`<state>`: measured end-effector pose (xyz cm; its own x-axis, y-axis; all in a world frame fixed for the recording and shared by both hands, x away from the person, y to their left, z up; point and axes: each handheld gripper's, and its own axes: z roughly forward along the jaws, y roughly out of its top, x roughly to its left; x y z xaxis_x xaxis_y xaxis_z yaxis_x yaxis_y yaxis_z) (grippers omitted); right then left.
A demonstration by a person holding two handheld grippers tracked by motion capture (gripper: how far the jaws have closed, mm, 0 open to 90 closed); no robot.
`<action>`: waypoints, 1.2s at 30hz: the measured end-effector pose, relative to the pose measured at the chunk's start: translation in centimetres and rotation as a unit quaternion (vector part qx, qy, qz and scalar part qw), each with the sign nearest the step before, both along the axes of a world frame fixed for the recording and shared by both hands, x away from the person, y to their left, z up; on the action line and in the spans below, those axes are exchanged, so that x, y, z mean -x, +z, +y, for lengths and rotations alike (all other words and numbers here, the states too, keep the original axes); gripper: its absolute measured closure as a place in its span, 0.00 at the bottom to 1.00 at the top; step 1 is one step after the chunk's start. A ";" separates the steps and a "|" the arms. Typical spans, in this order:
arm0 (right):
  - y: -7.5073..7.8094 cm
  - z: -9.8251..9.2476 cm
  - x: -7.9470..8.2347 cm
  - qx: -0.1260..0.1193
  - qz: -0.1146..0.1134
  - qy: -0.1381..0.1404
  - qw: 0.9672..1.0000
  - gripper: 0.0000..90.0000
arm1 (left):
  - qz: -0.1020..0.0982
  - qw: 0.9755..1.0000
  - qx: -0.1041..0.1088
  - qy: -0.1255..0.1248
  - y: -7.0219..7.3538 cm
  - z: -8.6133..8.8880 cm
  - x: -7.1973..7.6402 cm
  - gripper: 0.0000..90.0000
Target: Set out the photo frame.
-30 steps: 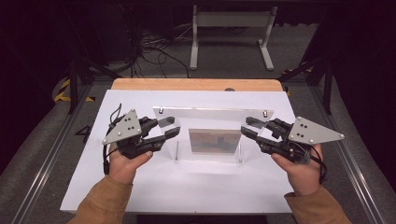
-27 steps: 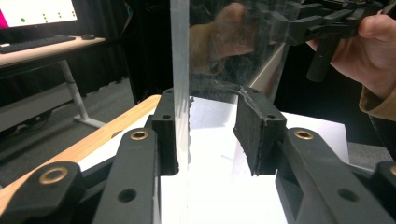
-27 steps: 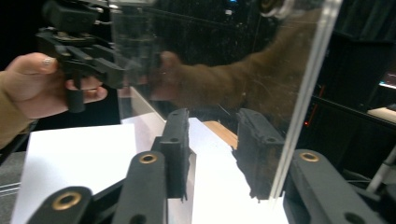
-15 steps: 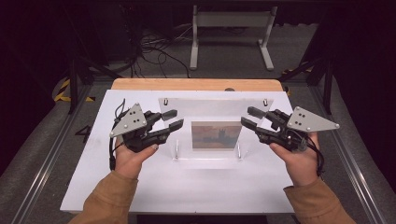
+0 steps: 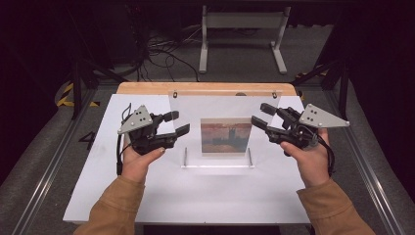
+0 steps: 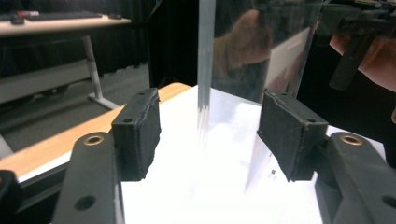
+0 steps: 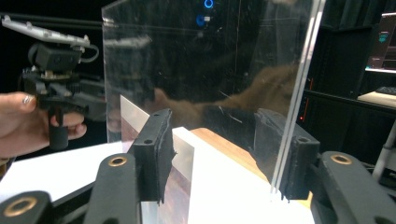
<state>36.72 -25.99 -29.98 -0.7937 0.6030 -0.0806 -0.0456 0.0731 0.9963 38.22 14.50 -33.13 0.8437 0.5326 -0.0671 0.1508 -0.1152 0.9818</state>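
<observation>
While fingers widen — acrylic frame point(image 5: 222, 125) edges between both, untouched | upright

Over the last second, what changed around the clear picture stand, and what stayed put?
Both hands drew apart. The left hand-held gripper and the right hand-held gripper have just been opening their jaws; each now straddles a side edge of the clear stand without pressing it. The stand now stands taller and upright. The picture stays inside it and the white board is unmoved.

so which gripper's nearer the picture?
Right, narrowly. Right gripper is just off the picture's right edge; left gripper sits a little farther from its left edge.
</observation>
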 end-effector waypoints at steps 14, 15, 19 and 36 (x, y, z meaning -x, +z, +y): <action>-0.1 -0.4 -1.7 0.009 0.013 -0.033 0.999 0.42 | 0.018 0.999 -0.015 0.022 -2.0 1.9 0.6 0.38; 0.0 -0.5 -1.7 0.012 0.011 -0.037 0.999 0.41 | 0.022 0.999 -0.015 0.023 -2.1 2.0 0.7 0.38; 0.1 -0.7 -1.5 0.019 0.012 -0.050 0.998 0.35 | 0.024 0.999 -0.016 0.028 -2.3 2.3 0.9 0.35; -0.9 -3.1 3.3 0.070 0.035 -0.077 0.994 0.25 | 0.029 0.996 -0.068 0.057 -2.4 5.1 5.2 0.23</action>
<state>33.39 -29.13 -30.89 -0.6997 0.7042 -0.1200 0.0459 0.2119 0.9762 33.02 19.64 -35.54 0.7740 0.6322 -0.0343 0.2264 -0.2257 0.9475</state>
